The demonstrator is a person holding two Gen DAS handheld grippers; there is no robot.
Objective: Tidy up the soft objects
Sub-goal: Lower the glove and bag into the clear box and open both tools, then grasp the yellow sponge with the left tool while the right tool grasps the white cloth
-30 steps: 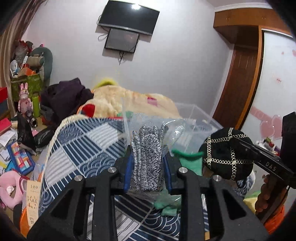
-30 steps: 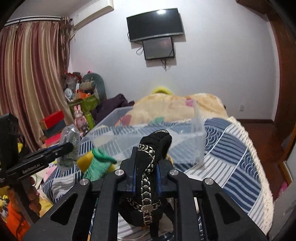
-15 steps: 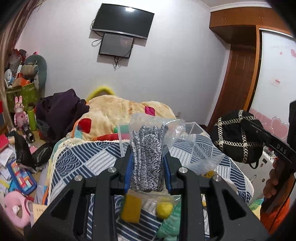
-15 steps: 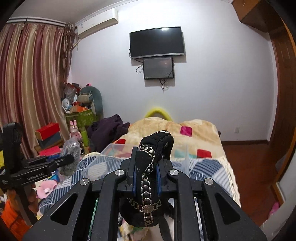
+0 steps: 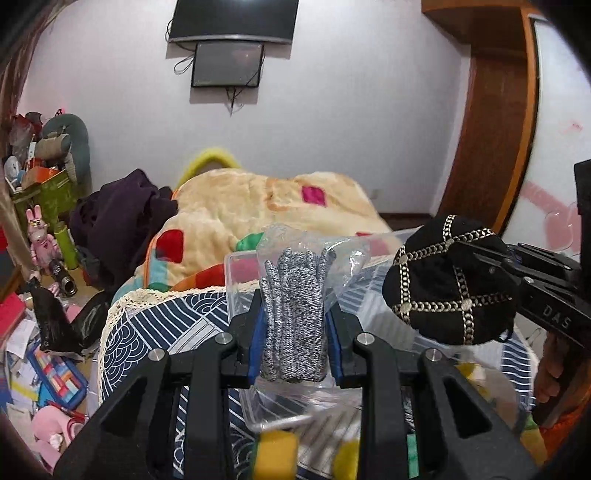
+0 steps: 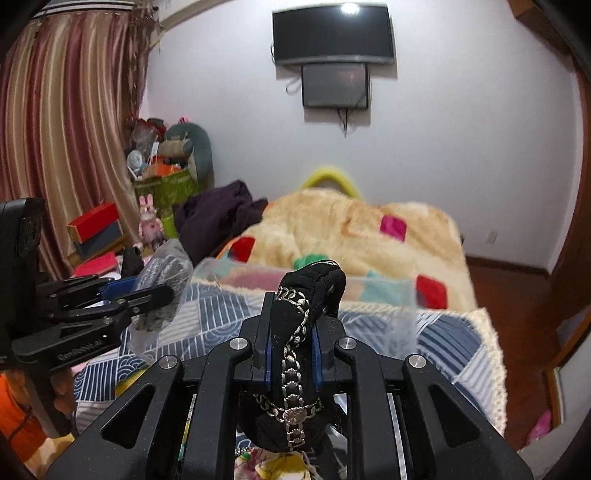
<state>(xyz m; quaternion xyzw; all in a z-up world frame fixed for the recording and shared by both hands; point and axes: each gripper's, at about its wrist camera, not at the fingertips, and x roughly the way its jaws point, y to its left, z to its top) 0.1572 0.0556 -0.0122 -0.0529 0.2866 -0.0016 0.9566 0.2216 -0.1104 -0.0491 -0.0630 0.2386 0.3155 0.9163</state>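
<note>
Bedroom, white far wall carrying a dark television (image 6: 334, 35) with a smaller screen (image 5: 227, 63) beneath it; striped curtains (image 6: 62, 122) at nine o'clock in the right wrist view. Bed: cream plush blanket (image 5: 258, 206) with coloured squares at the far end, blue-and-white patterned quilt (image 5: 155, 325) at the near end, dark purple clothing (image 5: 118, 218) heaped at ten o'clock on the blanket. Container: one clear plastic bin (image 6: 306, 280), open-topped, resting on the quilt between the two tongs and the blanket; its contents cannot be made out through the walls. Green storage box (image 6: 166, 188) at ten o'clock by the curtains, stuffed with assorted items, a pink rabbit figure (image 6: 149, 218) standing before it. Left gripper (image 5: 293, 332): jaws closed partway and clamped on a pair of grey speckled knit gloves (image 5: 293, 314) sealed in a clear plastic bag (image 5: 347, 254), the bundle upright, fingers pointing to twelve o'clock, held above the near edge of the bin. Right gripper (image 6: 291, 347): jaws narrowly set and clamped on a black cap (image 6: 295, 369) trimmed with silver chain in a crossed lattice; the cap hangs rounded and soft at three o'clock in the left wrist view, level with the gloves and just beside the bin. Yellow soft items (image 5: 275, 452), blurred, lie at six o'clock below the left gripper.
</note>
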